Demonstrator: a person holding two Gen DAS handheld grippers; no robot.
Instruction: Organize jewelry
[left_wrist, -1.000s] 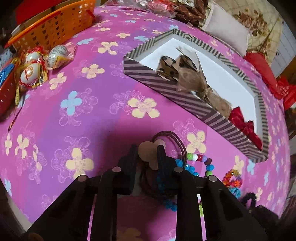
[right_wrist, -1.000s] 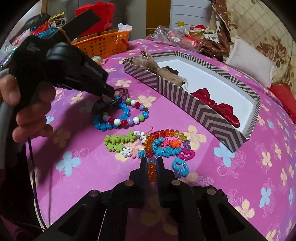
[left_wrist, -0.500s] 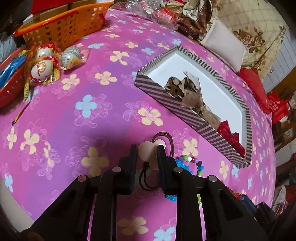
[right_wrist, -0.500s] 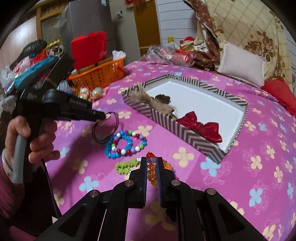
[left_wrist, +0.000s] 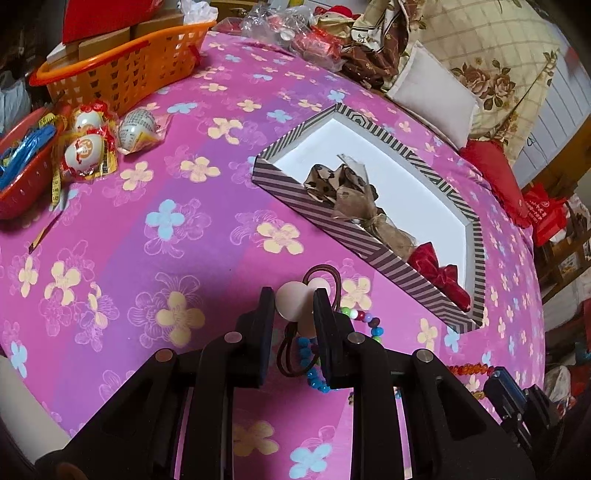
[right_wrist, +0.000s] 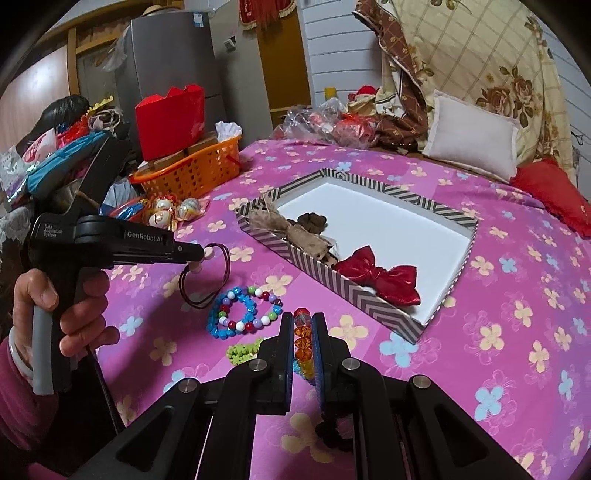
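My left gripper (left_wrist: 294, 297) is shut on a brown hair tie with pale round beads (left_wrist: 290, 305) and holds it above the pink flowered cloth; from the right wrist view the hair tie (right_wrist: 205, 273) hangs from it (right_wrist: 202, 254). My right gripper (right_wrist: 303, 321) is shut on an orange beaded bracelet (right_wrist: 303, 343), lifted off the cloth. The striped tray (right_wrist: 354, 295) lies ahead with a red bow (right_wrist: 380, 277) and brown bows (right_wrist: 291, 229) inside; it also shows in the left wrist view (left_wrist: 369, 243).
A multicoloured bead bracelet and a blue one (right_wrist: 240, 314) and a green one (right_wrist: 243, 349) lie on the cloth. An orange basket (right_wrist: 192, 173), wrapped eggs (right_wrist: 173, 210), a white pillow (right_wrist: 469, 136) and a red cushion (right_wrist: 554, 192) ring the bed.
Both grippers have risen from the cloth with their pieces. The right one lifted the orange bracelet out of the pile; the left one lifted the hair tie off the bead bracelets.
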